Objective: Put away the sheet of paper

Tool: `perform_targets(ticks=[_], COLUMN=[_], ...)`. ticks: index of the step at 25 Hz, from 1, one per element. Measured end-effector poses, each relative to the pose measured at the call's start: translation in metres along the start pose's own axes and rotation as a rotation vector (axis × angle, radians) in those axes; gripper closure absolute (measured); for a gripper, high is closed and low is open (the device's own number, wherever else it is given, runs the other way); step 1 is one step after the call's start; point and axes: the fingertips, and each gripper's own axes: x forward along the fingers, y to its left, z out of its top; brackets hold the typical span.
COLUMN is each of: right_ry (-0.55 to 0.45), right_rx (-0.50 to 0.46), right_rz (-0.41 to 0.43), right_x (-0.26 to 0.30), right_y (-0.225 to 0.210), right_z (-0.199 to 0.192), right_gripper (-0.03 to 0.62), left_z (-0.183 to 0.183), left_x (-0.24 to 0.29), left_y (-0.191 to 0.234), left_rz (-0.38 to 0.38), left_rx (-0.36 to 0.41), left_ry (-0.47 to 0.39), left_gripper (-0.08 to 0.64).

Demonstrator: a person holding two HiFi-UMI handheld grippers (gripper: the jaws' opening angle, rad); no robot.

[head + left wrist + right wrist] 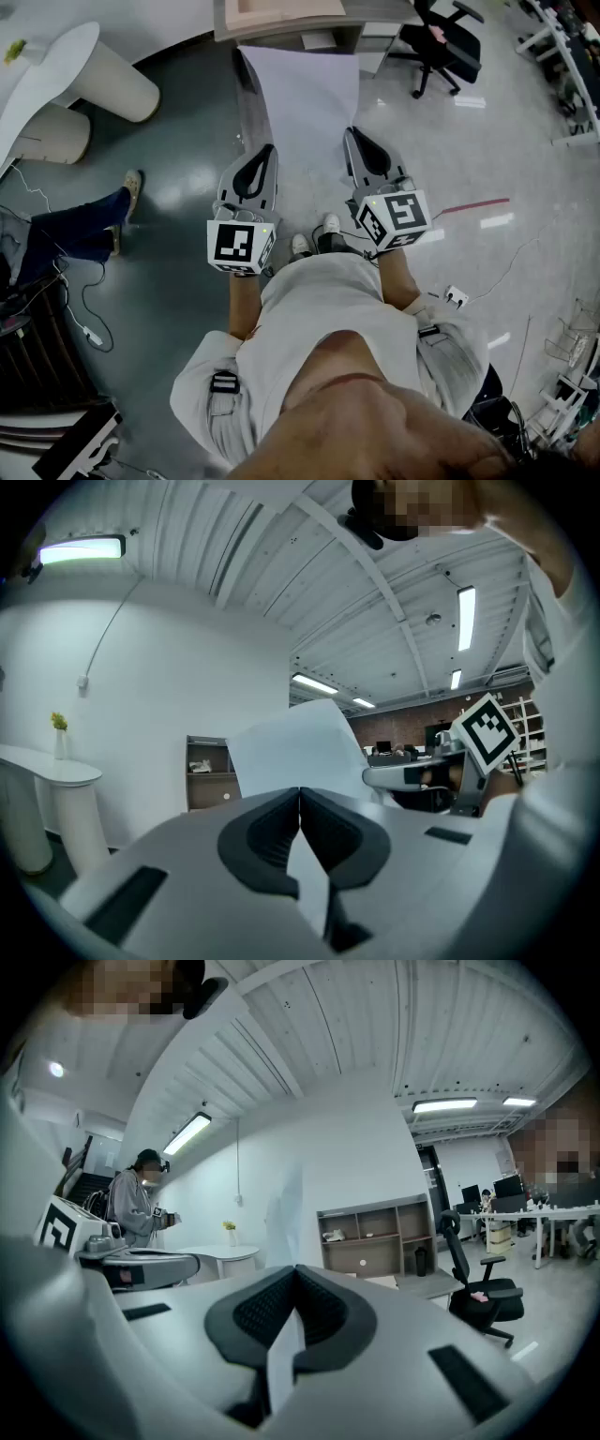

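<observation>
Grippers, head view: left gripper (pixel 268 155) is clamped on the near left edge of the sheet of paper (pixel 302 94), right gripper (pixel 354 139) on the near right edge. The sheet is held out in front of the person, above the grey floor (pixel 187 178), with its far end toward a wooden shelf unit (pixel 281 14). An office chair (pixel 441 42) is off to the right and a white round table (pixel 52 70) to the left.

Left gripper view: jaws are together with the sheet (pixel 295 747) pinched between the pads and rising white ahead of them. The right gripper (pixel 373 778) is alongside, level.

Right gripper view: jaws are closed on the sheet (pixel 281 1358), seen nearly edge-on as a white strip in the gap behind the pads. The left gripper (pixel 183 1265) is at left. The shelf unit (pixel 375 1237) and chair (pixel 478 1279) are ahead, and a second person (pixel 136 1208) stands by the table.
</observation>
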Motion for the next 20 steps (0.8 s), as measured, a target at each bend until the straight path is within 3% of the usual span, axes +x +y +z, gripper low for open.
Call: perform_targets(ticks=[7,20], right_ry=[-0.014,-0.006], right_rx=[-0.009,-0.005], right_rz=[0.036,0.108], right_x=[-0.009,-0.008], right_y=[0.01,-0.04], right_z=[-0.001,-0.001], right_gripper=[0.572,0.572], left_z=[0.0,0.003], left_x=[-0.007,0.03], left_y=[-0.008,-0.038], left_rz=[0.012,0.095], left_rx=[0.003,0.004], left_ry=[-0.002,0.011], left_gripper=[0.538,0.538])
